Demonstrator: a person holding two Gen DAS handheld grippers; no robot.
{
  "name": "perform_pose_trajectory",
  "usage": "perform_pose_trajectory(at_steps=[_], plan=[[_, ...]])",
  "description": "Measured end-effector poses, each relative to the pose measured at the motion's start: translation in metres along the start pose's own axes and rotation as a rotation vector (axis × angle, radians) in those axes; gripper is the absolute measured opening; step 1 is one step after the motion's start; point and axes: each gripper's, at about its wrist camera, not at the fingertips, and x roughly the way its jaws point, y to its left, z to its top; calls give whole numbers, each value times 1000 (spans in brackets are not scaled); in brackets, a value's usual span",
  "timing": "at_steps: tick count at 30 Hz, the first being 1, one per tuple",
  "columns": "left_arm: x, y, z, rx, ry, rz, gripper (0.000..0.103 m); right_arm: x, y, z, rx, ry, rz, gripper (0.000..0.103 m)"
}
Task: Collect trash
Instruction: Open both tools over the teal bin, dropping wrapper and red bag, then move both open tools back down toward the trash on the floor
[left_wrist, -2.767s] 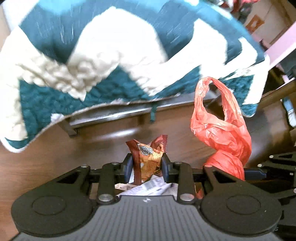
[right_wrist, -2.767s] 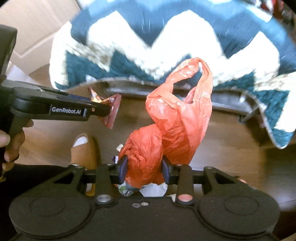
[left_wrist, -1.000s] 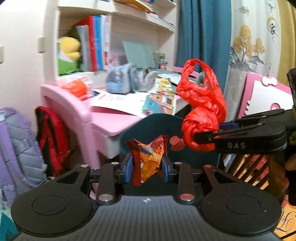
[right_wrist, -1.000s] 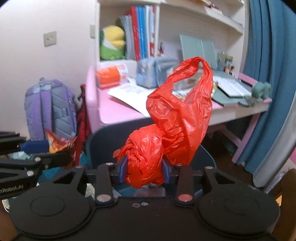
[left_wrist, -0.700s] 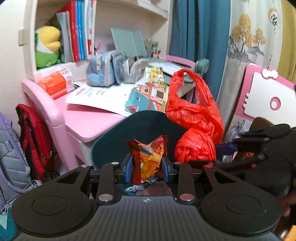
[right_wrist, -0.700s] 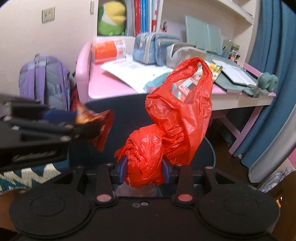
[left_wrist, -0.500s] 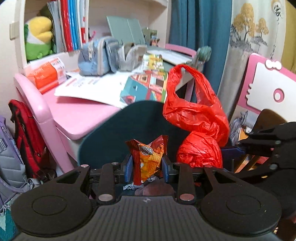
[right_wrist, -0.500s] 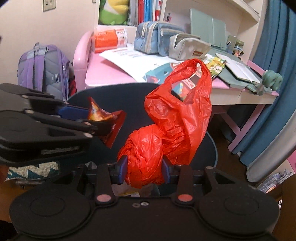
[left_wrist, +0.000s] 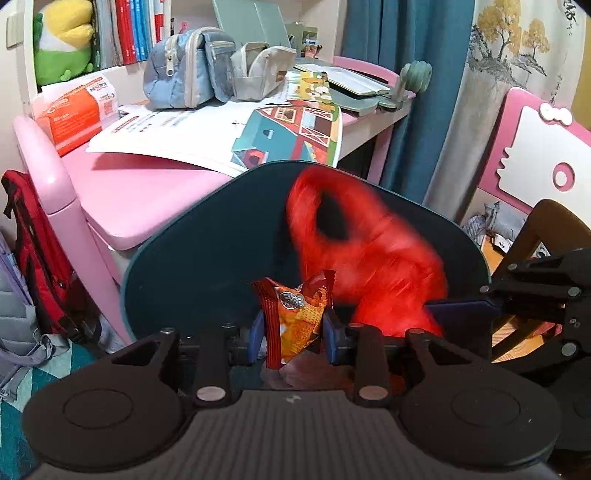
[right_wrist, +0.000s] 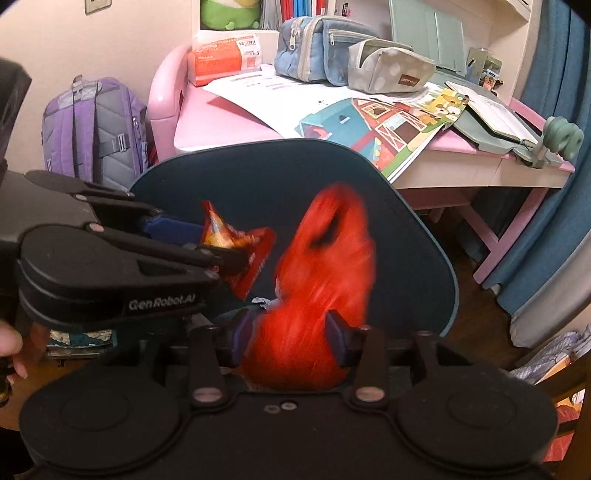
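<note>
We see a cluttered pink desk (left_wrist: 147, 192) beyond the dark bin (left_wrist: 207, 258); the left gripper (left_wrist: 293, 328) clamps a snack wrapper (left_wrist: 299, 314), while the right gripper (right_wrist: 291, 336), its jaws just widening, has the blurred red bag (right_wrist: 317, 295) between them.

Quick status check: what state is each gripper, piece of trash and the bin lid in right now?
left gripper: shut on snack wrapper.
snack wrapper: pinched upright, crumpled.
right gripper: jaws have just been opening, open.
red bag: motion-blurred between the jaws, apparently released.
teal bin lid: raised.

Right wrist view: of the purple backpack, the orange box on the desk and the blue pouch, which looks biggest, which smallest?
1. Purple backpack, clearly largest.
2. Blue pouch.
3. Orange box, a little smaller than the pouch.
All three sit far back, and the fisheye lens bends the edges, so true sizes are unsure.
</note>
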Motion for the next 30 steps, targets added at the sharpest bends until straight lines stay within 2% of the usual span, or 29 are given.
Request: perform_pose_trajectory(at_steps=[3, 4, 5, 15, 18, 30], plan=[[-2, -3, -1, 11, -9, 9, 46, -4, -2, -2, 7, -7, -2, 49], [-4, -4, -1, 14, -19, 17, 56, -5, -2, -3, 9, -10, -3, 50], [-6, -4, -1, 16, -30, 21, 60, -7, -2, -4, 10, -12, -2, 50], [-49, 6, -7, -1, -77, 19, 61, -44, 9, -5, 28, -72, 15, 56], [-67, 12, -13, -19, -92, 26, 64, -56, 19, -6, 23, -91, 23, 57], [-146, 42, -55, -48, -158, 62, 68, -95, 88, -17, -37, -155, 110, 60]])
